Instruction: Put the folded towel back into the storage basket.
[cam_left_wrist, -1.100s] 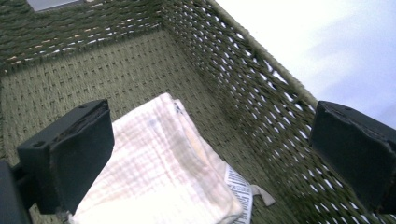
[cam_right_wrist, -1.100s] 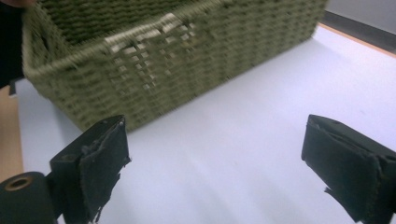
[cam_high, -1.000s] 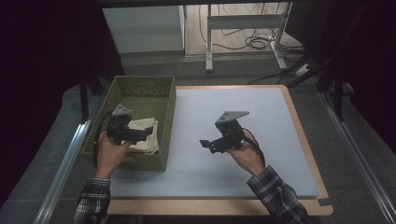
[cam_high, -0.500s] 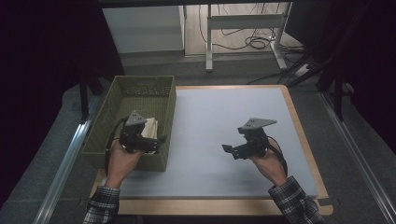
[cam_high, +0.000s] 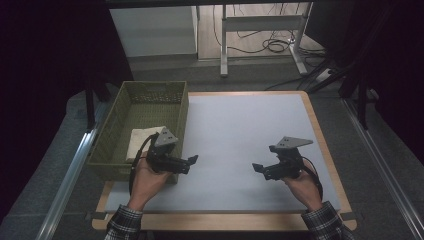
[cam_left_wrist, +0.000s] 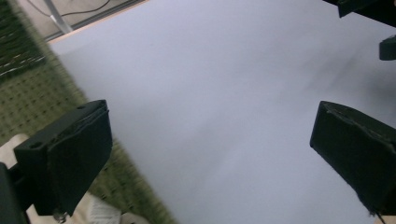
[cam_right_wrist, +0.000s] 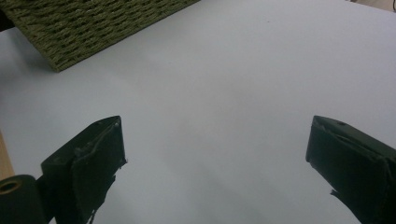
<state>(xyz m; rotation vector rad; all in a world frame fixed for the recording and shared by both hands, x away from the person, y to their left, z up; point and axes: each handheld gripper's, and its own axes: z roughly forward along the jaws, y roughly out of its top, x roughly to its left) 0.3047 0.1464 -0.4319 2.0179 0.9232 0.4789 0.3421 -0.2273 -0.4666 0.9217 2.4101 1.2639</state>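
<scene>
A green woven basket (cam_high: 112, 157) stands at the table's left, with a folded cream cloth (cam_high: 140, 141) lying in its near end. My left gripper (cam_high: 190, 163) hovers over the basket's near right corner, open and holding nothing, its jaws pointing right across the mat. In the left gripper view the left gripper (cam_left_wrist: 210, 163) has both pads wide apart over the mat, with the basket (cam_left_wrist: 28, 88) and the cloth (cam_left_wrist: 91, 212) at the left. My right gripper (cam_high: 257, 168) is open and empty at the mat's near right. The right gripper view shows the right gripper (cam_right_wrist: 215, 172) facing the basket (cam_right_wrist: 88, 25).
A white mat (cam_high: 240, 130) covers most of the wooden table (cam_high: 327, 150). Past the far edge are a white cabinet (cam_high: 152, 30), metal desk legs (cam_high: 260, 30) and floor cables (cam_high: 275, 47). A metal rail (cam_high: 67, 170) runs along the table's left.
Both hands have drawn back toward the near edge. The left gripper came out of the basket to its near right corner, leaving the cloth inside. The right gripper moved right.
</scene>
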